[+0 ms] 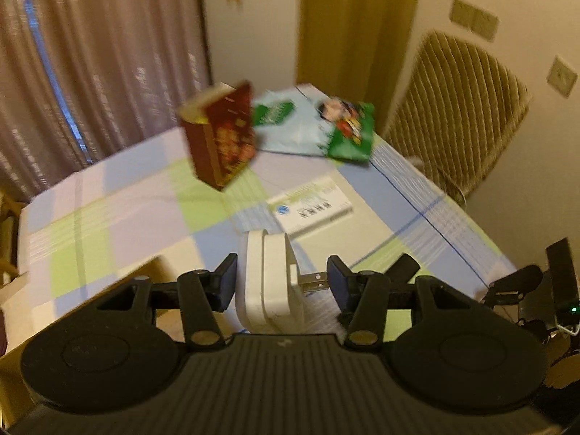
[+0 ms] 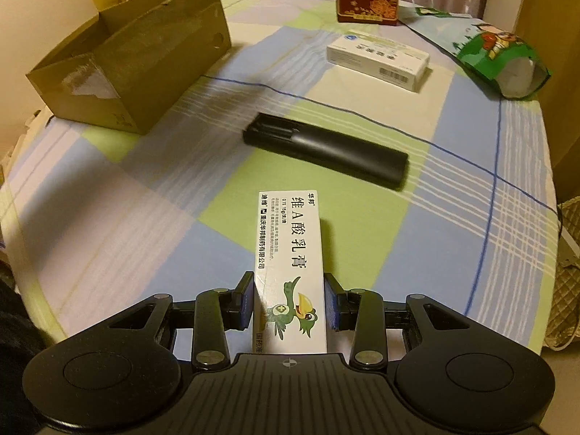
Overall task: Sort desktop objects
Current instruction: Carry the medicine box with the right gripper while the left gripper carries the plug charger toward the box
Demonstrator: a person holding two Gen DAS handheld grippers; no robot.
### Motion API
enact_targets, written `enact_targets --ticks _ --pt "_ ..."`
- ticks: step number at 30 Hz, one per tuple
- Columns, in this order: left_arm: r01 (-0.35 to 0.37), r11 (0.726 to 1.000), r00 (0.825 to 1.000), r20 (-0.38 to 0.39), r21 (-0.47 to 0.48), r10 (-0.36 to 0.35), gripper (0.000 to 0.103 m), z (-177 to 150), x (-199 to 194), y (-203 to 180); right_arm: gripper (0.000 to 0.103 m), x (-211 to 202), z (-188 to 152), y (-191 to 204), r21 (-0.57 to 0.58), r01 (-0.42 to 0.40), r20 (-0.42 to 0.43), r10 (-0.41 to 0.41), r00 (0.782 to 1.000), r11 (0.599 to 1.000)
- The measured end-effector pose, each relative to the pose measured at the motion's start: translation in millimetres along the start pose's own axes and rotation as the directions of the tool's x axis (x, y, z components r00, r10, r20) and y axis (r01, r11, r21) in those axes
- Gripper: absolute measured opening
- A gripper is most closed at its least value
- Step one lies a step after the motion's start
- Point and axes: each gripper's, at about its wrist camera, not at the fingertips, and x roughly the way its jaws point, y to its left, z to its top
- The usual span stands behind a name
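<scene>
Up front in the left wrist view, the left gripper (image 1: pixel 282 282) clasps a white plug adapter (image 1: pixel 270 282) above the checked tablecloth (image 1: pixel 119 195), its prongs seemingly against one pad (blur hampers this), with a red box (image 1: pixel 223 137) beyond. Meanwhile the right wrist view shows the right gripper (image 2: pixel 289 302) pinching an ointment box (image 2: pixel 290 272) just above the cloth, a black remote (image 2: pixel 326 152) ahead, a cardboard box (image 2: pixel 137 61) far left.

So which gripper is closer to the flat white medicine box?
Left. The left gripper hangs just before the medicine box; the right gripper has the black remote lying between.

ointment box (image 2: pixel 290 272) — "维A酸乳膏", "华邦"
</scene>
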Motion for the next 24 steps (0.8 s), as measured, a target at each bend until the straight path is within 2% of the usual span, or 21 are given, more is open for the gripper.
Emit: enact_targets --ticks 5,12,18,24 --pt "-0.080 0.995 0.996 0.034 -0.063 0.082 0.047 -26 -49 39 0.037 -6 20 17 0.018 -0.041 0.018 0.041 0.999 0.999" --pt "-0.166 0.972 0.986 0.001 -0.163 0.169 0.047 -81 -89 96 0.037 -18 62 50 0.037 -0.103 0.075 0.100 0.992 0.994" --pt "-0.169 0.961 0.985 -0.013 -0.221 0.170 0.047 -114 -101 134 0.037 -30 110 82 0.026 -0.151 0.148 0.146 0.978 0.988" --pt "-0.128 0.958 0.992 -0.023 -0.257 0.127 0.047 -132 -84 165 0.037 -35 166 119 -0.010 -0.169 0.211 0.168 0.963 0.986"
